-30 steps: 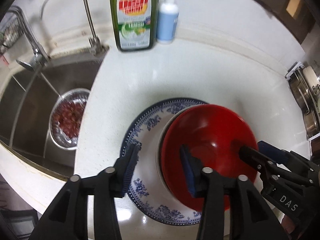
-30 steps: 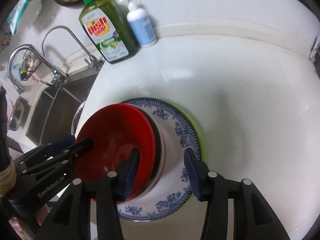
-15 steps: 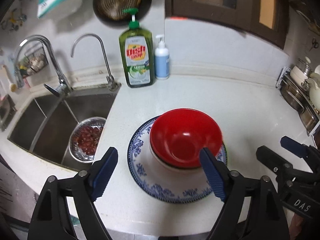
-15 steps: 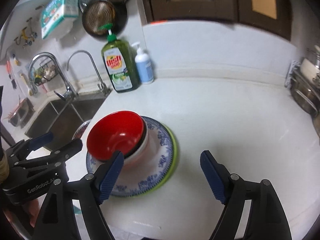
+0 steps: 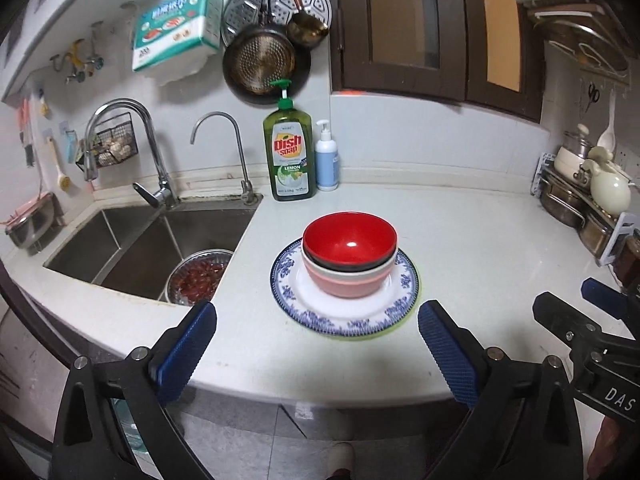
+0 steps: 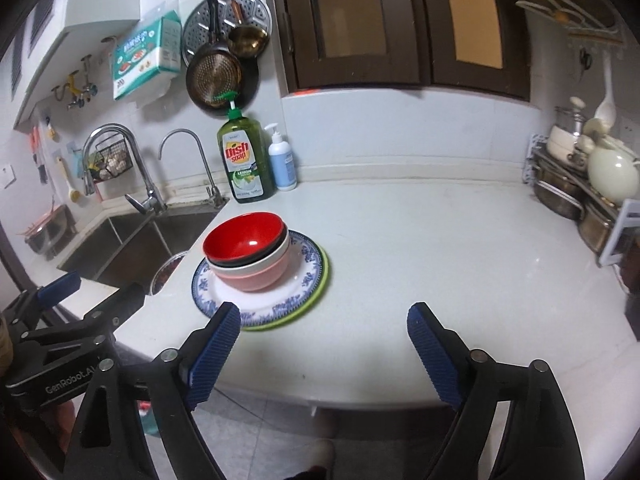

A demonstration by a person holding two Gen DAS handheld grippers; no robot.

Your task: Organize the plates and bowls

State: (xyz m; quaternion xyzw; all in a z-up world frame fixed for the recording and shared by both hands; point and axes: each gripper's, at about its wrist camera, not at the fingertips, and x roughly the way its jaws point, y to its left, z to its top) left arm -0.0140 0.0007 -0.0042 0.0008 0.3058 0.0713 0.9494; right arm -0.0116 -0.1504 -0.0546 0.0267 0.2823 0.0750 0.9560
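Both claws have pulled back from the dishes: my left claw [image 5: 316,344] and right claw [image 6: 324,344] hang spread and empty off the worktop [image 5: 480,240] edge. I judge the stacking finished. Ahead, the red bowl [image 5: 349,240] nests in two others, centred on the blue-patterned plate [image 5: 344,320].

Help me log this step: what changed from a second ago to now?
Both grippers let go of the red bowl and pulled back from the stack toward the counter's front edge: the left gripper and right gripper went from narrowed around its rim to wide open and empty. The bowl stack and blue-patterned plate stayed put on the counter.
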